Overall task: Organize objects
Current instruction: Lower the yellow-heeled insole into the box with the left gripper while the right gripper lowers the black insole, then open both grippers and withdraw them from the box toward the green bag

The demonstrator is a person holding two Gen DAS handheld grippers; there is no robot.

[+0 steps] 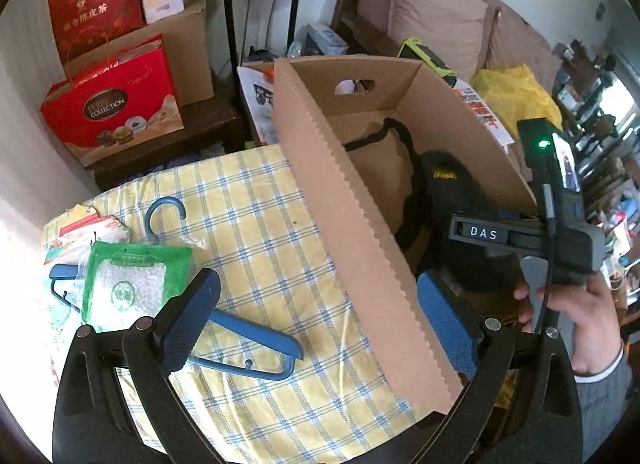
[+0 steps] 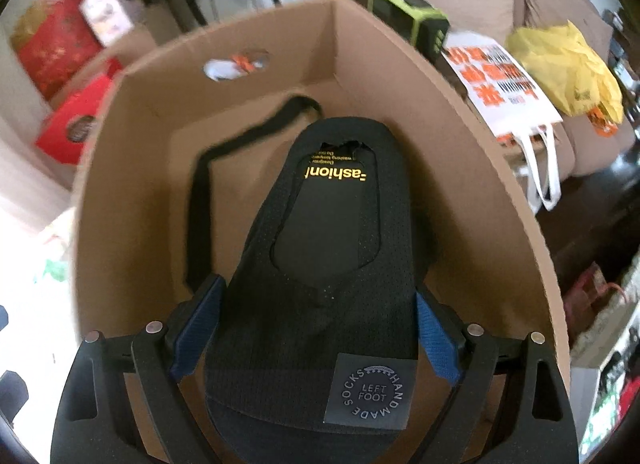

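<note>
1. Holding the black sock pack between my right gripper fingers, I have it inside the cardboard box — the blue pads sit against both of its long edges, jaws spread wide around it.
2. The pack carries a square label reading "HANDMADE SOCKS, LEFT FOOT" at its near end and gold lettering at its far end.
3. A black strap lies in the box just left of the pack, curving toward the far wall with its oval handle hole.
4. My left gripper stands wide with nothing between its fingers; it straddles the box's near-left wall, one pad over the tablecloth and the other inside the box.
5. On the yellow checked tablecloth, left of the box, lie a blue hanger and a green packet resting partly over it.
6. In the left wrist view my right hand grips the other tool's handle at the right edge — above the box's near end.
7. Beyond the table, red gift bags stand far left, and a yellow plastic bag lies on the sofa far right.
</note>
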